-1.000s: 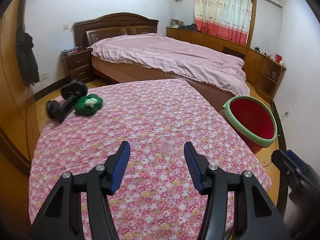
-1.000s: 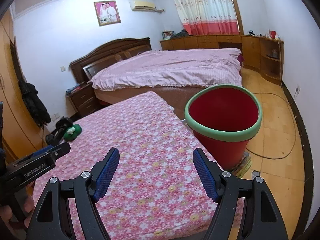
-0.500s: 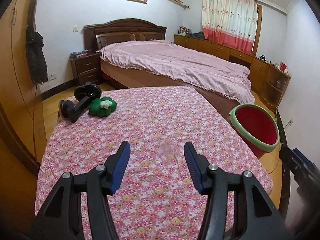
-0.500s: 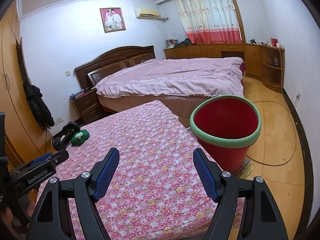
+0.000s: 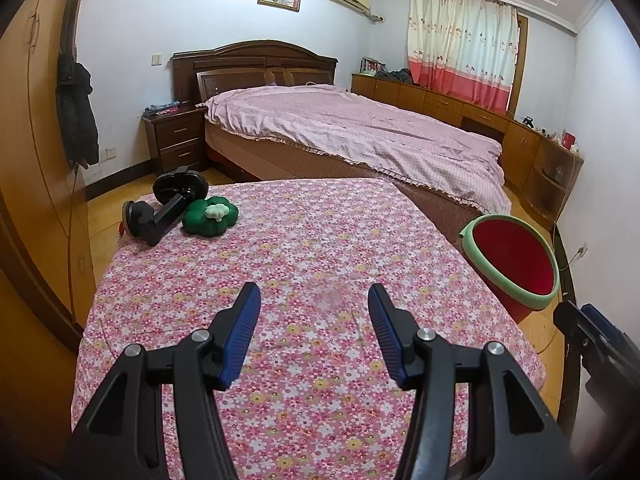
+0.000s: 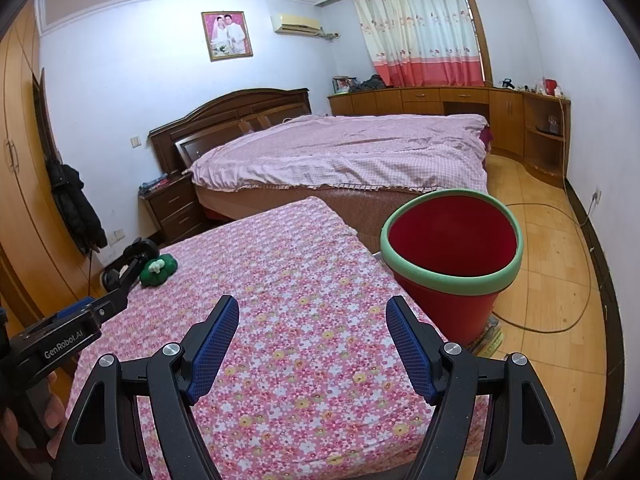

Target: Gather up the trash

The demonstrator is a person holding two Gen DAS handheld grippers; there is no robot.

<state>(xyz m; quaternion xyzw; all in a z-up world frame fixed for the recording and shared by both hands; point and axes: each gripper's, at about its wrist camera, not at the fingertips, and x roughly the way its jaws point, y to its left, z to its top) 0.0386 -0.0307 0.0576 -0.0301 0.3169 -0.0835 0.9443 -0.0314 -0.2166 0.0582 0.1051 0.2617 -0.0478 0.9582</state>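
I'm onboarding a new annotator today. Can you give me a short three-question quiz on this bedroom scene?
1. True or false: the left hand-held gripper is shut on trash.
2. Which side of the floral table does the red bin stand at? A) left B) right
3. Fill in: the green object lies beside a black ____.

Key: 1 false, its jaws are open and empty, like the right hand-held gripper; 2 B; 3 suction mount.

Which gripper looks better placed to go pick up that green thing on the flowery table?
Probably the left gripper. Its jaws are open and empty, and the green thing lies on its side of the table, while the right gripper sits nearer the red bin.
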